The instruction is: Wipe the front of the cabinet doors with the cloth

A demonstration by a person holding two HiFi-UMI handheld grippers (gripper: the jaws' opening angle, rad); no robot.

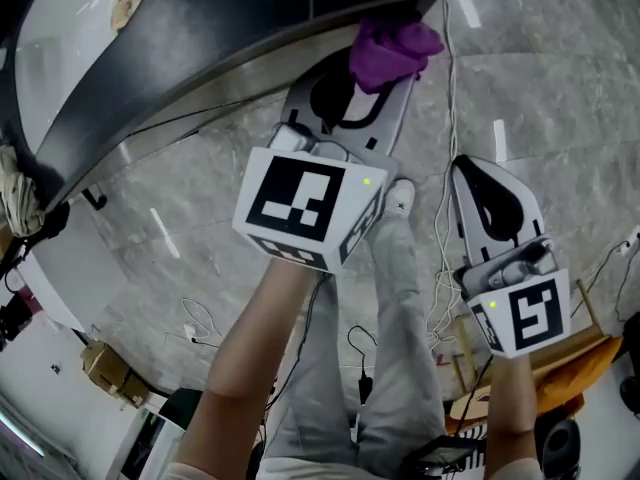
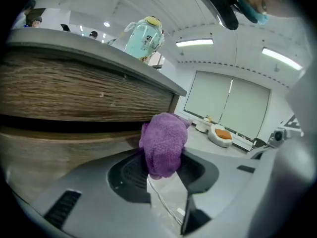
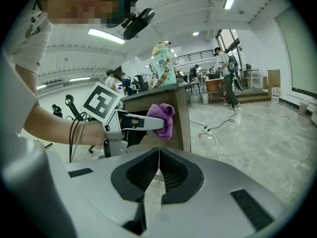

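The left gripper (image 1: 372, 73) is clamping the cloth (image 1: 390, 46) at the cabinet door (image 2: 74, 90). The right gripper (image 3: 157, 155) is hanging well apart, jaws pressed together, empty.

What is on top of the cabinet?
A pale green jug stands on the cabinet top near its edge. That edge hides the rest of the top from both gripper views.

The cloth (image 2: 164, 135) hides the tips of the left claw (image 2: 161, 168); the left gripper view's edge cuts off the cabinet door (image 2: 69, 90).
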